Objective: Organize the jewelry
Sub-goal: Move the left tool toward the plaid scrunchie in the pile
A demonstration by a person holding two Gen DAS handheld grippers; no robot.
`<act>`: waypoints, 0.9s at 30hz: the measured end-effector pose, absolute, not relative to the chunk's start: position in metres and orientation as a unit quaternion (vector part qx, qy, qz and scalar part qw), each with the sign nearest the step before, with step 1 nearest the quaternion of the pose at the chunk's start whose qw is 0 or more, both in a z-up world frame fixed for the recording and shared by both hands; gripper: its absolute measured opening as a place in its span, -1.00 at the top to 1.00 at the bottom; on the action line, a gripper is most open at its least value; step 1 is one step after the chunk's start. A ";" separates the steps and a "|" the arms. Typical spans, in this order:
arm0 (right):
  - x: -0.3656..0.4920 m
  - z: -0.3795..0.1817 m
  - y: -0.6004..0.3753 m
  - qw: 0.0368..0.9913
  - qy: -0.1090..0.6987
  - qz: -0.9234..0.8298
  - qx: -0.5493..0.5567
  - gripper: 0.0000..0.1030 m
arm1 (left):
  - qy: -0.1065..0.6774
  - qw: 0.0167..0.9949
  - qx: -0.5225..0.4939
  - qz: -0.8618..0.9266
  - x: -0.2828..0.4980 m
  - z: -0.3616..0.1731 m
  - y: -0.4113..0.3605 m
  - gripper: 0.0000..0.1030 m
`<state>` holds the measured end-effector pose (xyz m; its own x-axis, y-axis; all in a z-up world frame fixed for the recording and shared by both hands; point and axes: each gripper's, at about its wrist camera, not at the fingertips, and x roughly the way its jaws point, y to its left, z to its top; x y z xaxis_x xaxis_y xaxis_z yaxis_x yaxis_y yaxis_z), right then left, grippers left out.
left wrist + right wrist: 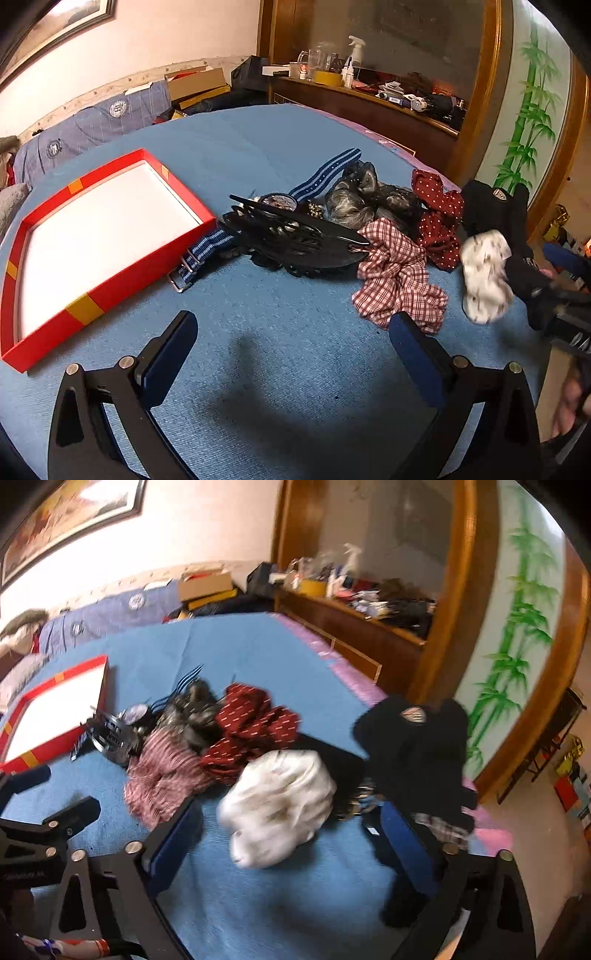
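The right hand-held gripper (pixel 291 838) is wide open, its fingers either side of a blurred white scrunchie (pixel 277 808) at centre frame, gripping nothing. The left hand-held gripper (pixel 293 334) gapes empty at bottom centre. Plaid scrunchie (pixel 399 273), black hair clip (pixel 295 236) and striped watch (pixel 277 201) crowd mid-frame; the red box (pixel 110 288) sits left on the blue bed (pixel 277 369).

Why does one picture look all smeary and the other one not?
Right wrist view: motion blur smears the white scrunchie and the dotted red scrunchie. Left wrist view: mostly sharp, the red box crisp, and the left tongs cast a dark shadow on the blue cloth.
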<state>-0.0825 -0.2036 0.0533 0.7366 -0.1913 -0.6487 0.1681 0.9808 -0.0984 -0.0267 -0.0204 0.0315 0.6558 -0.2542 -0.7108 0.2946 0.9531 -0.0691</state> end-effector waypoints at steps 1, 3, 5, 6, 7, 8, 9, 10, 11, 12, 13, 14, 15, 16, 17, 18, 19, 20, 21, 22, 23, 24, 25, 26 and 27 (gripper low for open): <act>-0.086 0.056 -0.210 0.932 0.347 -0.100 -0.009 -0.89 | 0.385 0.910 0.025 -0.152 -0.029 0.031 -0.021 -0.99; -0.087 0.058 -0.219 0.933 0.346 -0.096 0.008 -0.82 | 0.387 0.908 0.025 -0.156 -0.028 0.031 -0.021 -0.99; -0.086 0.058 -0.227 0.932 0.351 -0.088 0.033 -0.71 | 0.388 0.907 0.023 -0.161 -0.033 0.031 -0.022 -0.98; -0.085 0.058 -0.230 0.930 0.356 -0.082 0.044 -0.67 | 0.390 0.906 0.020 -0.165 -0.032 0.031 -0.021 -0.96; -0.083 0.057 -0.232 0.929 0.359 -0.076 0.055 -0.60 | 0.391 0.904 0.017 -0.169 -0.032 0.032 -0.020 -0.91; -0.083 0.057 -0.235 0.927 0.362 -0.071 0.067 -0.60 | 0.393 0.903 0.015 -0.172 -0.031 0.034 -0.020 -0.86; -0.084 0.057 -0.238 0.926 0.364 -0.071 0.073 -0.60 | 0.396 0.900 0.012 -0.180 -0.030 0.035 -0.019 -0.74; -0.084 0.057 -0.241 0.925 0.365 -0.072 0.079 -0.60 | 0.400 0.897 0.007 -0.186 -0.029 0.035 -0.018 -0.68; -0.086 0.057 -0.245 0.925 0.363 -0.073 0.088 -0.60 | 0.403 0.895 0.002 -0.192 -0.028 0.035 -0.017 -0.68; -0.088 0.057 -0.248 0.925 0.361 -0.074 0.096 -0.60 | 0.405 0.893 -0.002 -0.199 -0.028 0.035 -0.017 -0.68; -0.087 0.057 -0.250 0.923 0.363 -0.075 0.099 -0.60 | 0.406 0.891 -0.001 -0.202 -0.028 0.034 -0.018 -0.68; -0.087 0.055 -0.250 0.922 0.367 -0.075 0.095 -0.60 | 0.407 0.890 0.004 -0.203 -0.028 0.033 -0.021 -0.68; -0.086 0.054 -0.248 0.922 0.369 -0.075 0.091 -0.60 | 0.407 0.890 0.010 -0.205 -0.028 0.032 -0.023 -0.68; -0.086 0.053 -0.247 0.922 0.370 -0.075 0.090 -0.60 | 0.407 0.889 0.014 -0.207 -0.029 0.031 -0.025 -0.68; -0.085 0.051 -0.246 0.921 0.372 -0.072 0.092 -0.60 | 0.407 0.889 0.017 -0.208 -0.030 0.031 -0.027 -0.68; -0.085 0.050 -0.245 0.920 0.375 -0.068 0.093 -0.60 | 0.407 0.889 0.021 -0.209 -0.030 0.030 -0.028 -0.68; -0.084 0.049 -0.243 0.919 0.377 -0.065 0.092 -0.64 | 0.407 0.889 0.022 -0.210 -0.030 0.030 -0.029 -0.68; -0.083 0.047 -0.240 0.919 0.379 -0.066 0.085 -0.69 | 0.407 0.888 0.021 -0.212 -0.031 0.030 -0.029 -0.68; -0.082 0.047 -0.238 0.919 0.380 -0.066 0.081 -0.70 | 0.408 0.887 0.020 -0.215 -0.031 0.030 -0.030 -0.68; -0.082 0.046 -0.237 0.919 0.380 -0.066 0.079 -0.71 | 0.408 0.886 0.020 -0.218 -0.031 0.029 -0.030 -0.68; -0.081 0.046 -0.236 0.920 0.379 -0.064 0.077 -0.72 | 0.409 0.886 0.021 -0.219 -0.031 0.029 -0.031 -0.68; -0.081 0.045 -0.235 0.920 0.379 -0.064 0.075 -0.73 | 0.410 0.885 0.021 -0.221 -0.032 0.030 -0.032 -0.68; -0.079 0.044 -0.234 0.920 0.380 -0.066 0.073 -0.76 | 0.411 0.884 0.024 -0.221 -0.033 0.031 -0.033 -0.68; -0.078 0.043 -0.233 0.919 0.381 -0.064 0.072 -0.76 | 0.411 0.884 0.027 -0.222 -0.033 0.031 -0.035 -0.68; -0.077 0.042 -0.233 0.919 0.382 -0.062 0.073 -0.76 | 0.411 0.884 0.031 -0.222 -0.034 0.033 -0.037 -0.68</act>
<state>-0.0770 -0.2329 0.0416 0.6997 -0.0592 -0.7120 0.1705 0.9816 0.0860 -0.0335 -0.0375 0.0327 0.5641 -0.3676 -0.7394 0.4182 0.8993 -0.1280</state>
